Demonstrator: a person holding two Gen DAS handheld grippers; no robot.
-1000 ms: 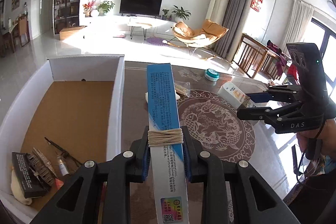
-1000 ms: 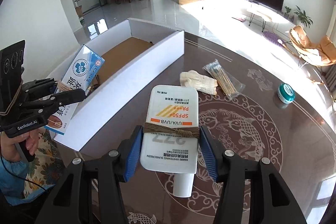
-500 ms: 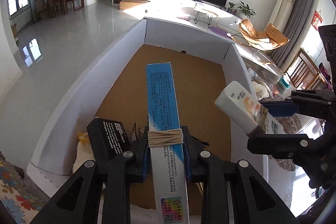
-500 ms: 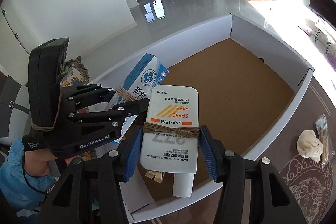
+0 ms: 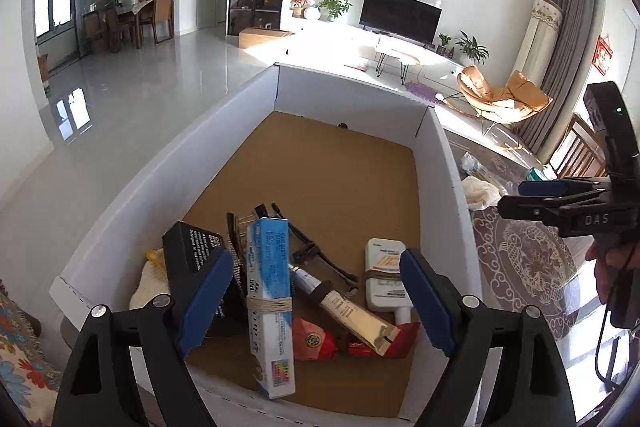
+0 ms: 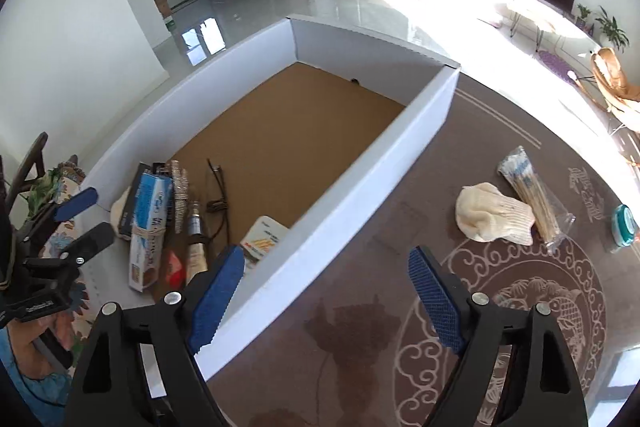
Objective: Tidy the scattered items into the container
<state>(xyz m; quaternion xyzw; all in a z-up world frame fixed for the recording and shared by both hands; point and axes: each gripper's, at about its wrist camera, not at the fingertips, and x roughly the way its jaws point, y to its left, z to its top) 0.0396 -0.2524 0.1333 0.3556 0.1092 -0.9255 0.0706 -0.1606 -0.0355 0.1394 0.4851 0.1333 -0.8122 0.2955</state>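
The white cardboard box (image 5: 224, 131) with a brown floor holds several items. The blue and white carton (image 5: 269, 303) lies in it next to a black box (image 5: 192, 259), a tube (image 5: 344, 311), red packets (image 5: 314, 341) and the white sunscreen bottle (image 5: 386, 281). My left gripper (image 5: 316, 301) is open and empty above the box's near end. My right gripper (image 6: 324, 301) is open and empty over the box's right wall (image 6: 360, 183) and the table. On the table lie a cream glove (image 6: 492, 213), a bag of cotton swabs (image 6: 534, 201) and a teal jar (image 6: 624, 225).
The dark table (image 6: 360, 339) has a round patterned mat (image 6: 532, 315). The right gripper also shows in the left wrist view (image 5: 532, 195), beyond the box's right wall. The left gripper shows in the right wrist view (image 6: 80, 223). A floral cushion (image 5: 20, 359) lies at the left.
Both grippers have opened. The blue carton and the sunscreen bottle have dropped into the box. The right gripper has moved back to the right, over the box wall and table.
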